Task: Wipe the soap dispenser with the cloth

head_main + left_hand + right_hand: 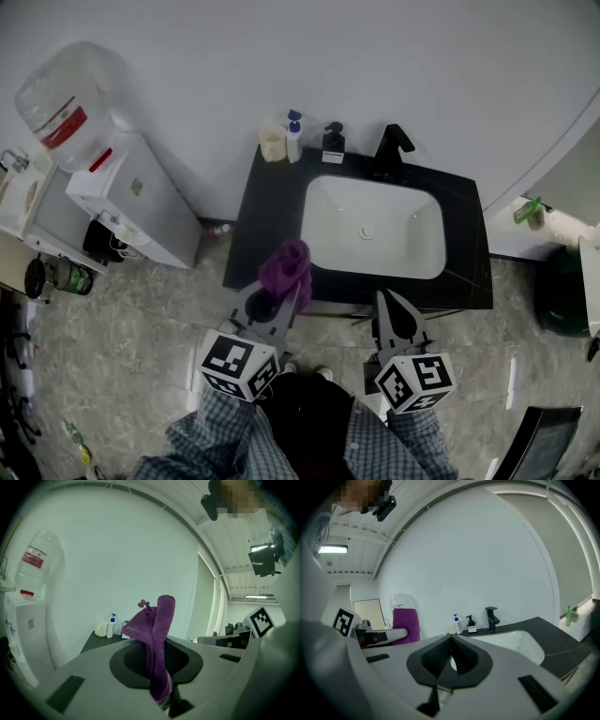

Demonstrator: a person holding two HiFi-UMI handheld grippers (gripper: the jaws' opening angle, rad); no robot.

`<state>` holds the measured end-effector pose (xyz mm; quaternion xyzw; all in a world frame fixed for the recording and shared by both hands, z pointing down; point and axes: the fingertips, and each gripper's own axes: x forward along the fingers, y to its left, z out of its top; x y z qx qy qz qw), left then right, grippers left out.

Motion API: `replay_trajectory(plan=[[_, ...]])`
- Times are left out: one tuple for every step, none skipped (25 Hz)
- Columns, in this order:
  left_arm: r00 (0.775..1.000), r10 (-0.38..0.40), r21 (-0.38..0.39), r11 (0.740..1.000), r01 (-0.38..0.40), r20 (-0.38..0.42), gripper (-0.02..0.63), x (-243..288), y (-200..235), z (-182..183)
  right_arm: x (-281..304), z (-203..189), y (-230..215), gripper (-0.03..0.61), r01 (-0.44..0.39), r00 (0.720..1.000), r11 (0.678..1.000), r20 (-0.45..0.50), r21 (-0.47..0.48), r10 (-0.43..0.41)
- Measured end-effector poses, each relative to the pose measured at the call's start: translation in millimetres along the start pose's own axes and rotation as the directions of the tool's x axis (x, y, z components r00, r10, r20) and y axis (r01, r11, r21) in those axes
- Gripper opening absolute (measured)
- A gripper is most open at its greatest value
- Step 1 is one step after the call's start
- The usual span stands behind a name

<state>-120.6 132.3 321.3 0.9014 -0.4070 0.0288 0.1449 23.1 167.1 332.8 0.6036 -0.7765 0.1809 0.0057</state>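
At the back of the counter point(262, 216) stand two pump bottles, the dark soap dispenser point(333, 142) and a white blue-topped bottle point(294, 139), with one cream cup point(272, 142) to their left and one faucet point(392, 150) to their right. Well apart from them, the left gripper point(277, 302) is clamped on the one purple cloth point(286, 267), while the right gripper point(387, 305), jaws together and empty, hangs before the basin point(403, 234)

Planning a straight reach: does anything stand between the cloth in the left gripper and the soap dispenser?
Nothing visible does. The left gripper holds the cloth over the counter's front edge; only bare counter and sink rim lie before the soap dispenser. The blue-pump bottle and cup stand left of it.
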Motion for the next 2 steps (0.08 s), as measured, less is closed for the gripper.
replay_trajectory(plan=[[1.000, -0.002, 0.003, 1.000, 0.002, 0.000, 0.060, 0.5, -0.2, 0.7, 1.0, 0.7, -0.1, 0.018, 0.000, 1.000, 1.000, 0.003, 0.001, 0.000], [1.000, -0.003, 0.006, 1.000, 0.003, 0.001, 0.060, 0.9, -0.2, 1.6, 2.2, 1.5, -0.1, 0.018, -0.001, 1.000, 1.000, 0.006, 0.002, 0.001]])
